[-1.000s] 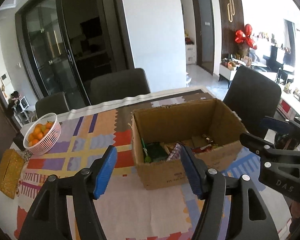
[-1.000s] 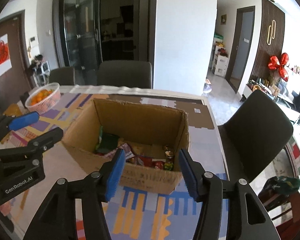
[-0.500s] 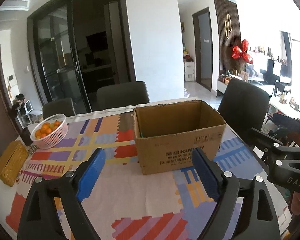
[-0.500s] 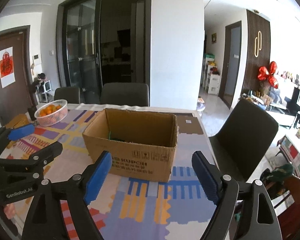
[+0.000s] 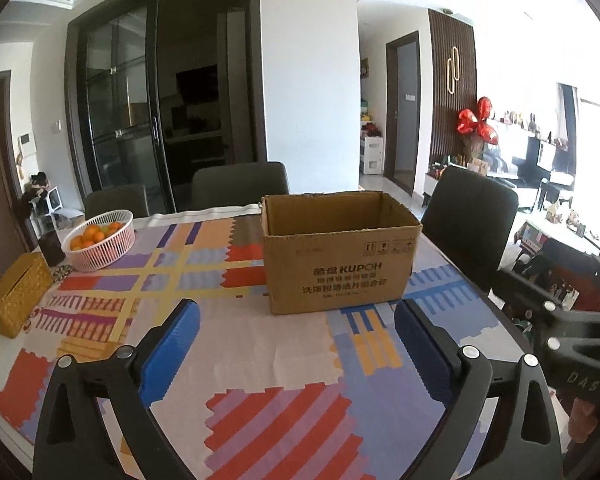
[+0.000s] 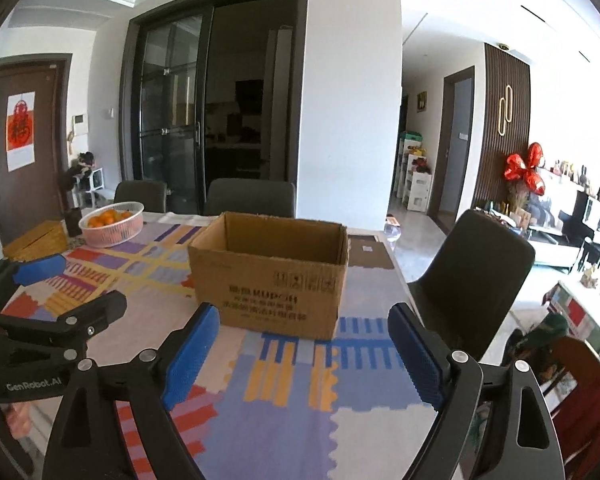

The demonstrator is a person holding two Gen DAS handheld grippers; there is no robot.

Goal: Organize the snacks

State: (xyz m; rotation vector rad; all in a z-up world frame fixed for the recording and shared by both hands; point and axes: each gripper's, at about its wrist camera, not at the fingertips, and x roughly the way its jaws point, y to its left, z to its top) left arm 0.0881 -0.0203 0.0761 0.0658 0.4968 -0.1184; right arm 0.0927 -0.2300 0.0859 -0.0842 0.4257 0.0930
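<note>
the open-topped cardboard box (image 5: 336, 252) stands on the patterned tablecloth (image 5: 260, 360), ahead of both grippers and clear of them. left gripper (image 5: 296, 344): jaws have just been opening, now spread wide, nothing between the pads. right gripper (image 6: 304, 344): jaws released, empty. a basket of oranges (image 5: 100, 240) sits far left.

I see one brown cardboard box (image 5: 336, 252) standing upright on the patterned tablecloth (image 5: 236, 344), its top open with the flaps out of sight. Dark printed lettering and small handling symbols mark the side facing me. From this low angle only bare inner walls show; I cannot tell what lies inside it.
</note>
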